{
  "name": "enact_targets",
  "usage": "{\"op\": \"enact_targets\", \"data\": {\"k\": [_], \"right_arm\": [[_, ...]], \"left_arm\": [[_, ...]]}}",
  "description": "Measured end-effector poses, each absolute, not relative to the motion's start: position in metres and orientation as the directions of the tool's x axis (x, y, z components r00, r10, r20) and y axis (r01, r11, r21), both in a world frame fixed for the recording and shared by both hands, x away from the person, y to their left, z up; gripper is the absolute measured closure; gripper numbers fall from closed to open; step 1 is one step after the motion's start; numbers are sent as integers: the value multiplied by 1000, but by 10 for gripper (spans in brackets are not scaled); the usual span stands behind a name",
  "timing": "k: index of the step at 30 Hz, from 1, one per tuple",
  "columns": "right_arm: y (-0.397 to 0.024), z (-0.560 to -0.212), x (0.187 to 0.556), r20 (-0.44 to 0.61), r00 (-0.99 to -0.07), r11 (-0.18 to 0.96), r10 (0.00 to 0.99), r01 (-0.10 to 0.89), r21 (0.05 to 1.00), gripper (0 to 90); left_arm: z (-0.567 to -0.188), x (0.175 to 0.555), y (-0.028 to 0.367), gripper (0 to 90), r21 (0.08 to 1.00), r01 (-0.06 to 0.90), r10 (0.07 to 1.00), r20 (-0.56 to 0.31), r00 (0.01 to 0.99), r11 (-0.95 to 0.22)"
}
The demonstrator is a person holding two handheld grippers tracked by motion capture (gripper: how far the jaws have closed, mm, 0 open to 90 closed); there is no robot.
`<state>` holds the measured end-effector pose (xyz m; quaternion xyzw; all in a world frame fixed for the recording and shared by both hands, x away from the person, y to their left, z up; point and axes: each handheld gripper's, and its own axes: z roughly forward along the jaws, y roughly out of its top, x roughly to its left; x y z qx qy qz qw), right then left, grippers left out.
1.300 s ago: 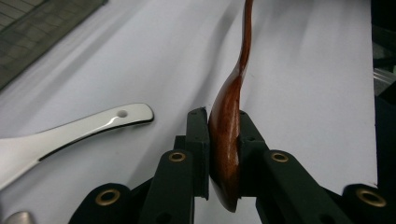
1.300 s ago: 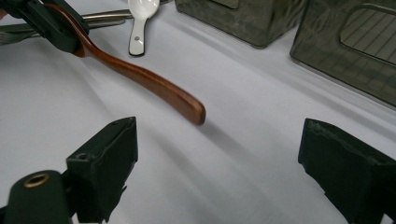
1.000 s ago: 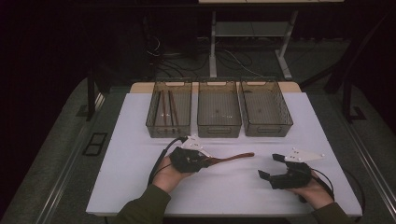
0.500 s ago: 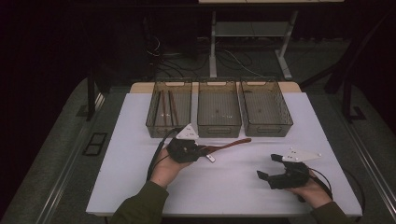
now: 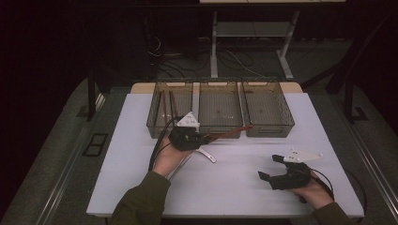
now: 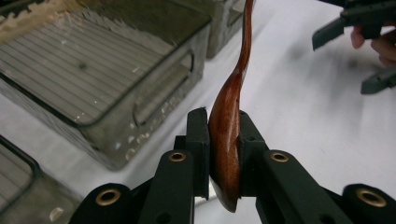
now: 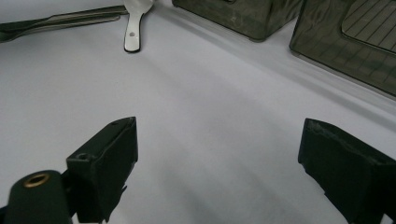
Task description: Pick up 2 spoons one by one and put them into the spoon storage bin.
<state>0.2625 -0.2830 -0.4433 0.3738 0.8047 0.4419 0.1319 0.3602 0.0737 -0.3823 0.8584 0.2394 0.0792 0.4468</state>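
Left tongs point(image 6: 223, 140) clamp a wooden spoon point(image 6: 229, 126) by its bowl, just before the middle bin point(image 5: 219, 110); right tongs point(image 7: 217, 163) gape wide over the desk point(image 5: 244, 183), well apart from that bin.

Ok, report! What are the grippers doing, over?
Left hand-held gripper shut on wooden spoon, lifted near the bins. Right hand-held gripper open, empty, over the table. White spoon lies below.

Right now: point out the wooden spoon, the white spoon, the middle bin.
wooden spoon point(image 6: 226, 126), left gripper view, bowl between the pads.
white spoon point(image 7: 133, 32), right gripper view, handle end.
middle bin point(image 5: 219, 134), high view, front wall.
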Motion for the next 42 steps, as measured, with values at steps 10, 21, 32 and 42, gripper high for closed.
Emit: {"op": "enact_targets", "data": {"k": [10, 21, 32, 42], "right_arm": [[-284, -443, 262, 116, -686, 328, 719, 481, 813, 122], [-284, -443, 262, 117, -687, 327, 717, 479, 814, 122], [-285, -442, 262, 123, -687, 321, 716, 480, 816, 122], [-285, -442, 262, 124, -688, 320, 715, 480, 817, 122]], "left_arm": [[-367, 384, 66, 789, 813, 347, 528, -58, 847, -468], [-366, 414, 64, 788, 811, 411, 627, -71, 776, -417], [-377, 436, 61, 787, 768, 470, 695, -45, 718, -435], [-381, 442, 52, 783, 733, 481, 697, -12, 717, -482]]}}
